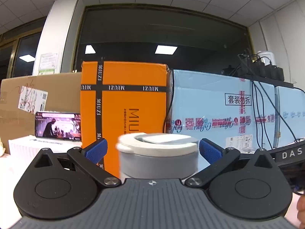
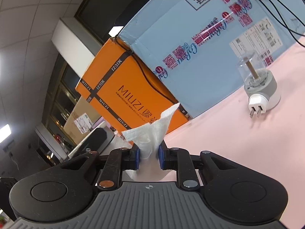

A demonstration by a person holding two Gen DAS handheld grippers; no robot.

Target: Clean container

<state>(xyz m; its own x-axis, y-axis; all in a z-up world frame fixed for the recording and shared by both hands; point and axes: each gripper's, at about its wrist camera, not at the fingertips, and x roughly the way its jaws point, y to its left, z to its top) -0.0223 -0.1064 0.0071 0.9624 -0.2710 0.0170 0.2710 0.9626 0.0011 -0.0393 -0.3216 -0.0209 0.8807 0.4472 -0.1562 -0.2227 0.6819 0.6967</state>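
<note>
I hold my right gripper (image 2: 149, 157) with its blue fingers (image 2: 137, 157) pinched on a crumpled white tissue (image 2: 152, 133), gripped low so that most of the sheet fans out ahead of the tips, which I judge leaves a loose wad free for wiping. My left gripper (image 1: 153, 149) has its fingers (image 1: 95, 150) spread wide on either side of the grey container (image 1: 158, 158) with the white lid (image 1: 158, 143); neither pad touches it, so I read this as lining up to steady the body while the other hand cleans. The container stands upright on the pink counter (image 2: 238, 143), right between my left fingers and in front of the orange MIUZI box (image 1: 124, 99). Well off on the counter, near the pale blue carton (image 1: 219, 105), lies a small plug-in device with a clear dome (image 2: 257, 84), prongs pointing out, clear of the work. I count one container, one tissue, one plug-in device, one orange box, one brown cardboard box (image 1: 38, 95) and one phone (image 1: 58, 126) propped up and playing a video; how many blue cartons there are I cannot tell.
</note>
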